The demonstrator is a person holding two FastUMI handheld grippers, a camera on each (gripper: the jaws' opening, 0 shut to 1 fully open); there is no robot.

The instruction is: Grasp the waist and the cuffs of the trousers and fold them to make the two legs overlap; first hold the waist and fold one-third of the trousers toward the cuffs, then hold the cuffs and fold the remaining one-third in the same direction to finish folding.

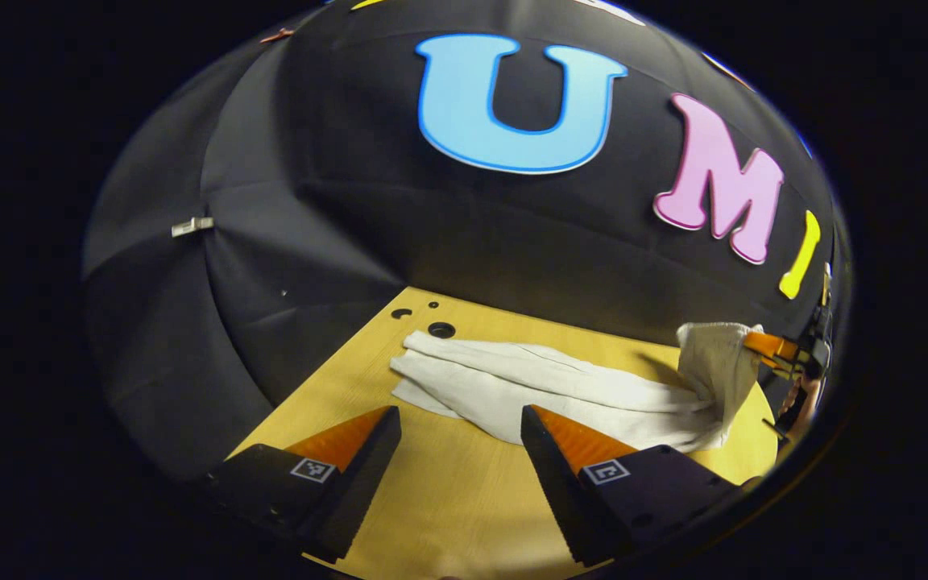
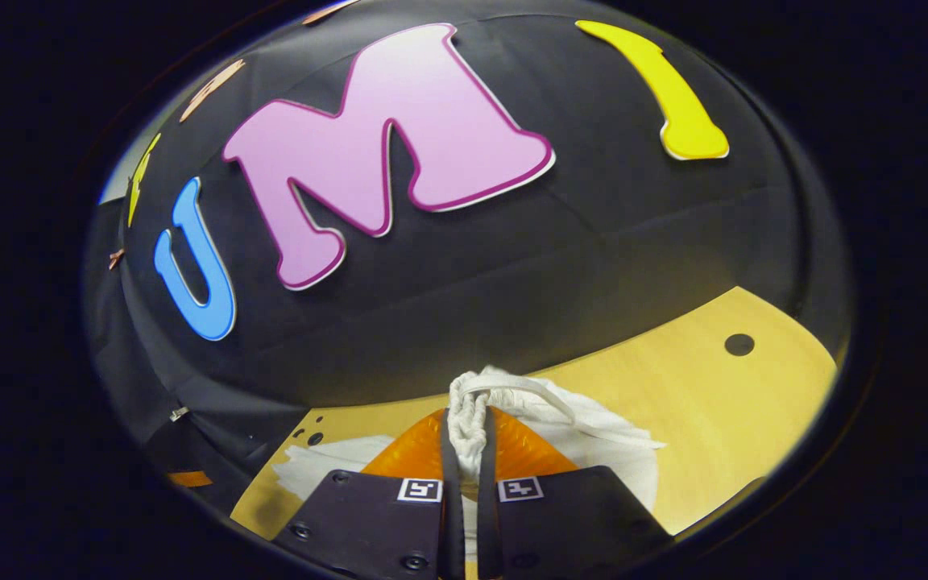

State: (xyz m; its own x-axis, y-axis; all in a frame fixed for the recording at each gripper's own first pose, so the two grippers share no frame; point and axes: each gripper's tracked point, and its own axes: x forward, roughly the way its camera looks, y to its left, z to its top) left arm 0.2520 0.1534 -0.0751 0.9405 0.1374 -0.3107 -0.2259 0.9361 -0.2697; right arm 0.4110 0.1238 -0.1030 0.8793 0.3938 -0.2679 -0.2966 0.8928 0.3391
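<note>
Right gripper (image 2: 464,439) jaws are clamped on the bunched waist (image 2: 470,403) of the trousers (image 1: 544,387), lifted off the bench (image 1: 448,491). Left gripper (image 1: 460,439) jaws are held wide, empty, trousers just ahead. Legs appear overlapped (likely); waist third-fold is judged underway, cuff fold left.

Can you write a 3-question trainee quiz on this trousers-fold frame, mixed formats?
1. True or false: the left gripper is shut on the trousers.
2. Which gripper pinches a bunched end of the cloth between its fingers? A) left B) right C) both
3. Fill in: most of the trousers lies on the ____ table, while one end is lifted.

Key:
1. False. Its fingers stand apart, holding nothing.
2. B. The right gripper pinches it.
3. Wooden.
</note>
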